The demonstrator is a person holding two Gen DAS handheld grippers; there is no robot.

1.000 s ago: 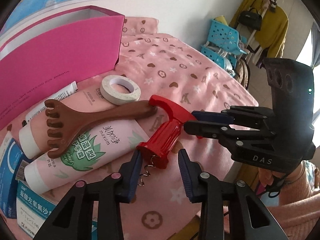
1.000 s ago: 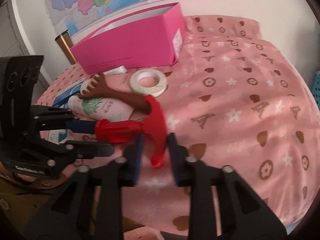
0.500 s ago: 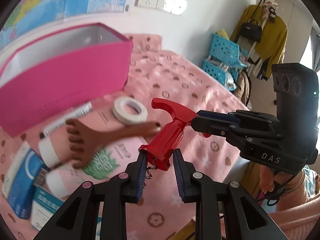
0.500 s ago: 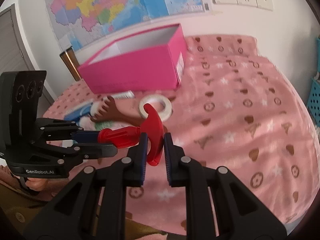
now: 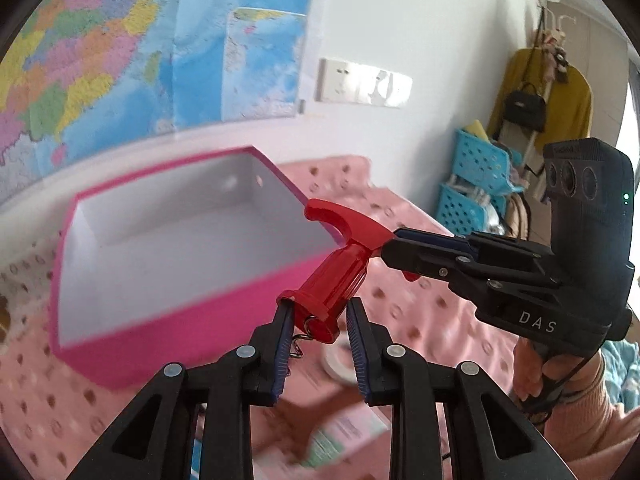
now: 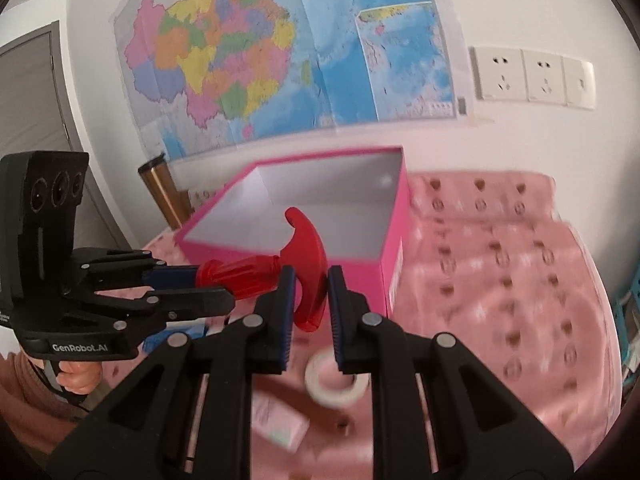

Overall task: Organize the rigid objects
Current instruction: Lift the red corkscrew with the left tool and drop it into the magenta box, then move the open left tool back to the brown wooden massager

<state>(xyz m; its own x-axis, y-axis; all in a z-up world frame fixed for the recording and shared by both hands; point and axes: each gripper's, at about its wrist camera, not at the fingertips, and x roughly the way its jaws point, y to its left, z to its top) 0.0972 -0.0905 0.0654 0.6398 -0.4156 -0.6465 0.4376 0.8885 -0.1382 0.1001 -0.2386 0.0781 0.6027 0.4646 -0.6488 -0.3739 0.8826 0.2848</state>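
Note:
A red corkscrew (image 5: 340, 276) with a T-handle is held in the air by both grippers, in front of an open pink box (image 5: 188, 296) with a white, empty-looking inside. My left gripper (image 5: 318, 320) is shut on the barrel end near the metal screw. My right gripper (image 6: 312, 292) is shut on the curved handle (image 6: 308, 264). In the right wrist view the box (image 6: 392, 264) stands just behind the corkscrew. The right gripper also shows in the left wrist view (image 5: 420, 252), and the left gripper in the right wrist view (image 6: 192, 288).
A roll of white tape (image 6: 336, 384) and a pink tube (image 6: 280, 424) lie on the pink patterned cloth (image 6: 500, 320) below. A metal tumbler (image 6: 164, 192) stands left of the box. A map hangs on the wall (image 6: 280, 52). Blue baskets (image 5: 476, 184) stand at the right.
Both grippers have lifted the corkscrew well up from the cloth and toward the pink box. The tape, tubes and wooden massager have dropped low in view.

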